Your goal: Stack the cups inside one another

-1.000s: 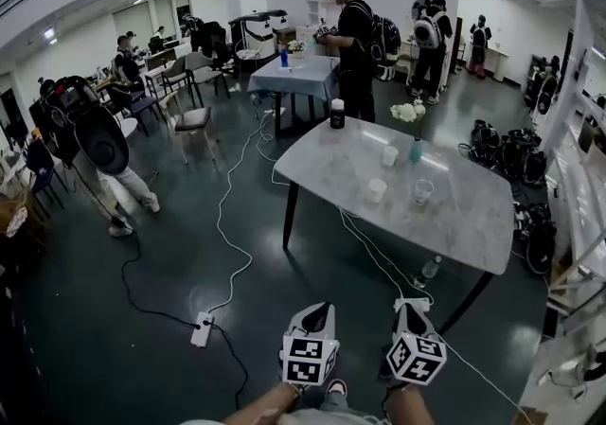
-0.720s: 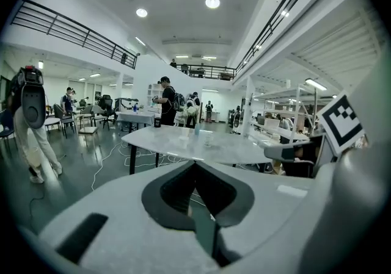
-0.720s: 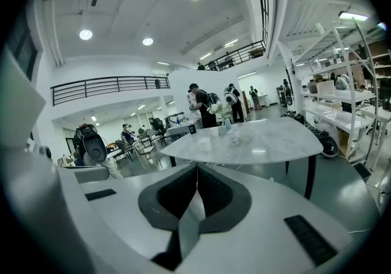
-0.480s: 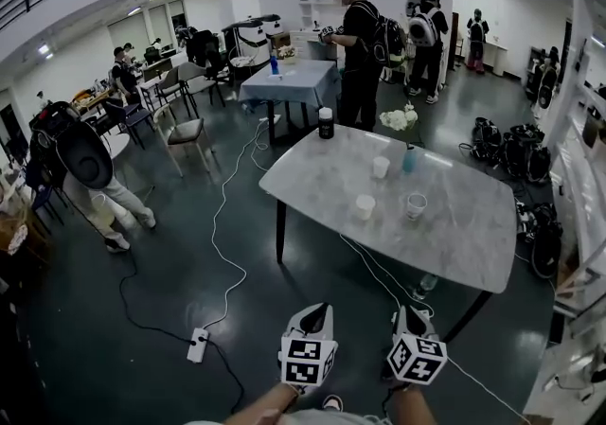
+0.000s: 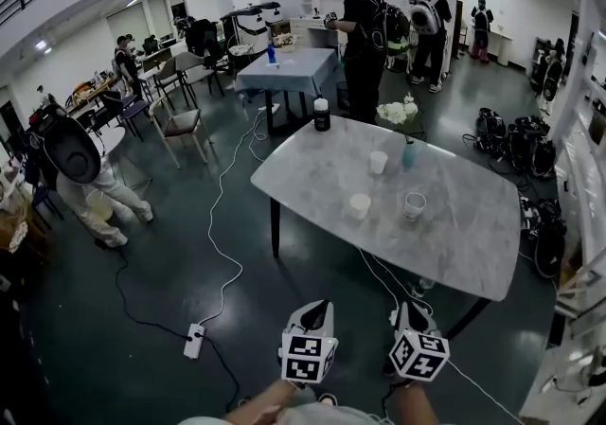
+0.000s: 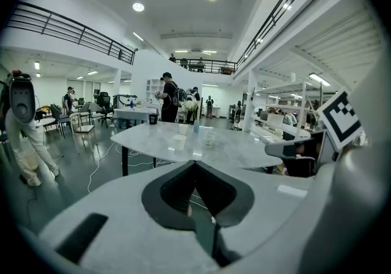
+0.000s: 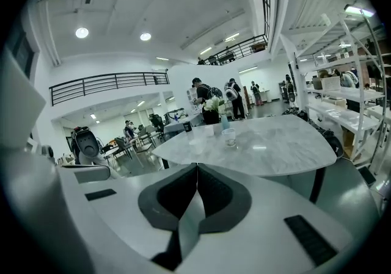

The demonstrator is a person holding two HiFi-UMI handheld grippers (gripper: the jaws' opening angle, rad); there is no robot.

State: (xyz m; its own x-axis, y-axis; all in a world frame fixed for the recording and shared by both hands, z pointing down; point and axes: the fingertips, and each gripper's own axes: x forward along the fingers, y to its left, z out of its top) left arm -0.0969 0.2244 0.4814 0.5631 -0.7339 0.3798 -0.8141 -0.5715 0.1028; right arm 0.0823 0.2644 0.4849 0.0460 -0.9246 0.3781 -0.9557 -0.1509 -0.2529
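White cup [image 5: 359, 206], second white cup [image 5: 379, 162] and clear cup [image 5: 415, 205] are standing on the desk [image 5: 312, 172], well ahead of the jaws. Left gripper [image 5: 316, 308], right gripper [image 5: 408, 308]: jaws are clenching on nothing. Probably light, crushable; pinch gently at the rim.

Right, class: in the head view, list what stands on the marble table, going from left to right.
dark jar → nearer white cup → farther white cup → clear cup. The blue vase lines up with the clear cup, so it is left out.
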